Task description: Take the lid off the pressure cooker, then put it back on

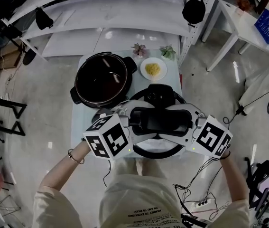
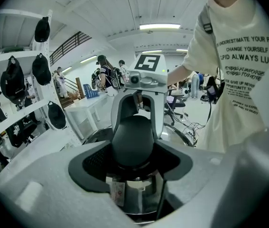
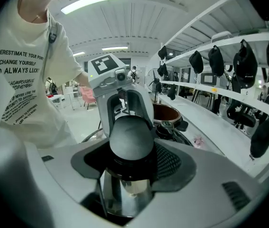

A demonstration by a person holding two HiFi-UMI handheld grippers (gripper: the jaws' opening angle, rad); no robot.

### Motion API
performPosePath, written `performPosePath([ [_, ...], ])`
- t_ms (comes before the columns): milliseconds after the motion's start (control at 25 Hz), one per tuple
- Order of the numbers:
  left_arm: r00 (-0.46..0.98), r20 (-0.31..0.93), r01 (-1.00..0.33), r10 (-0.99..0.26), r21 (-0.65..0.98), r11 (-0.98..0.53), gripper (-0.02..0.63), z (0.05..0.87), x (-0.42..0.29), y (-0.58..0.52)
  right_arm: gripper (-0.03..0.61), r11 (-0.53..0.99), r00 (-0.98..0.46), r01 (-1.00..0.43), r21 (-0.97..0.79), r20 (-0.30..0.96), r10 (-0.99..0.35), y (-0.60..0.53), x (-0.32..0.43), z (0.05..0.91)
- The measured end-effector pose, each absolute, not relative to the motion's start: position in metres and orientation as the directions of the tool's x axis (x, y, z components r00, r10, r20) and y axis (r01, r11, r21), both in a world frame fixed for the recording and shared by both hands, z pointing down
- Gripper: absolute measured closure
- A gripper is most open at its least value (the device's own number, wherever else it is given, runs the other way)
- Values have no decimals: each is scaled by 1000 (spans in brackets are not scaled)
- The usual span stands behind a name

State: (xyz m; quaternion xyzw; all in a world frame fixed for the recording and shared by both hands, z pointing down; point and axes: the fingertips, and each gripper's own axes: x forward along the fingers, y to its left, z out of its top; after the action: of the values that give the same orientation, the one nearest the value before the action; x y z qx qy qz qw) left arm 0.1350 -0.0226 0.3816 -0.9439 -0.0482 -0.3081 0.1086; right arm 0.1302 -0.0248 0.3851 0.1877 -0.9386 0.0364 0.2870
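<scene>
The pressure cooker pot (image 1: 103,80) stands open on the small table (image 1: 79,122), its dark inside showing. The steel lid (image 1: 159,148) with its black handle (image 1: 159,120) is off the pot, over the table's near right part. My left gripper (image 1: 129,119) is shut on the handle's left end and my right gripper (image 1: 191,122) on its right end. In the left gripper view the rounded handle end (image 2: 133,139) fills the jaws, with the right gripper (image 2: 143,80) beyond. The right gripper view shows the other handle end (image 3: 131,137), the left gripper (image 3: 111,77) and the pot (image 3: 166,112). Whether the lid rests on the table is hidden.
A white plate of yellow food (image 1: 153,69) and two small plants (image 1: 139,49) (image 1: 167,52) stand at the table's far right. White shelves (image 1: 101,13) with black caps (image 1: 193,8) run behind. Another white table (image 1: 241,30) is at the right. Cables (image 1: 196,194) lie on the floor.
</scene>
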Motion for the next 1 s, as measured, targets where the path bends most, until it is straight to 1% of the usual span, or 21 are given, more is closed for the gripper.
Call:
performPosePath([
  [440,772,633,156,55,-104,-982,330,446,141,-24,302,927,-763,-374,-18,575,-296,-25,136,448],
  [1000,727,682,146,75,-48,-988,330,518,138,-32,302,925,-741,-377,-43,613,-273,-34,134,518],
])
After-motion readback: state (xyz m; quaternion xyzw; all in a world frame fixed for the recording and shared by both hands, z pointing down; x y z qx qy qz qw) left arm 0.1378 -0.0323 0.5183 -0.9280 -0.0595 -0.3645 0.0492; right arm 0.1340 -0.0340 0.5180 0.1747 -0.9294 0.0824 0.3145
